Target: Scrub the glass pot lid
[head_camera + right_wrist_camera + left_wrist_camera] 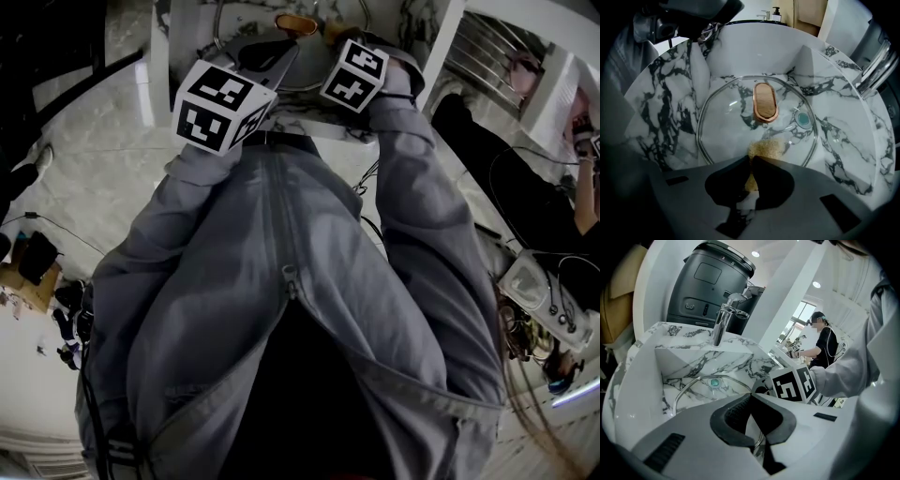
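No legible text or labels

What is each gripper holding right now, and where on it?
The left gripper pinches the glass pot lid at its rim; the right gripper clamps a tan scrub pad by one end.

Glass lid [731,136] fills most of the sink [670,117] basin, leaving narrow clearance along the walls. Faucet [876,70] overhangs one rim; lid handle [765,102] protrudes centrally.

Marble sink [661,112]: glass pot lid [726,136] in basin, over drain [804,120]; faucet [723,322] on rim.
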### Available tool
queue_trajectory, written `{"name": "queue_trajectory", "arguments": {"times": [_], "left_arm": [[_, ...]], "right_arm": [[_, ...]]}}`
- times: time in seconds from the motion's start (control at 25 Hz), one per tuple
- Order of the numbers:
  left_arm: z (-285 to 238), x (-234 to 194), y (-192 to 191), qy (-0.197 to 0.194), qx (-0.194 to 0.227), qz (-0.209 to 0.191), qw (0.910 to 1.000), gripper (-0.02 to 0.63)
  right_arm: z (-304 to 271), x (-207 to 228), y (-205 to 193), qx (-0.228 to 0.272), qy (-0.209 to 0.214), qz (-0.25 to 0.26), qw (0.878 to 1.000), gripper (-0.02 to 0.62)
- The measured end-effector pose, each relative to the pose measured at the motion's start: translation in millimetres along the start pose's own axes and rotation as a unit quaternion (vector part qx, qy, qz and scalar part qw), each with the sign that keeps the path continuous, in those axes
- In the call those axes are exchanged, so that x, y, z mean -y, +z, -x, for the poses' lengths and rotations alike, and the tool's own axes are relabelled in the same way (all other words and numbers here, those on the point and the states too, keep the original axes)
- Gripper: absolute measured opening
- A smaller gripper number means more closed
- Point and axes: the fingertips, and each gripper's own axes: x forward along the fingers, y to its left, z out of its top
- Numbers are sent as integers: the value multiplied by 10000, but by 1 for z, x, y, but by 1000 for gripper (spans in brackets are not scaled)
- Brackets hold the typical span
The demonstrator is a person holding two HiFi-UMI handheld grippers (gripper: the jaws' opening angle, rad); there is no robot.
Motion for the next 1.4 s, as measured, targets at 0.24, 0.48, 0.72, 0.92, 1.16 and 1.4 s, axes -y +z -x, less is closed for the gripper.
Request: {"name": "queue_trajectory", "arguments": {"times": [0.24,0.48,0.72,0.92,1.16,1.4], "left_arm": [[7,11,-12,3,24,-24,10000,11],[15,22,-21,-34,71,16,10000,11],[24,29,-23,-45,111,17,9999,11],[32,33,-21,-37,165,9,9999,11],[54,44,-10,-39,260,-112,9996,11],[84,55,17,84,503,-390,9979,11]], "right_arm": [[-1,-28,-2,-55,253,97,9996,46],[-1,-55,-1,-37,480,51,9988,46],[-2,-89,0,-129,1387,192,9901,46],[1,-116,6,-6,2324,-63,9726,46],[50,-121,25,466,2306,-415,9711,45],[139,-74,40,1315,729,-1050,9830,44]]}}
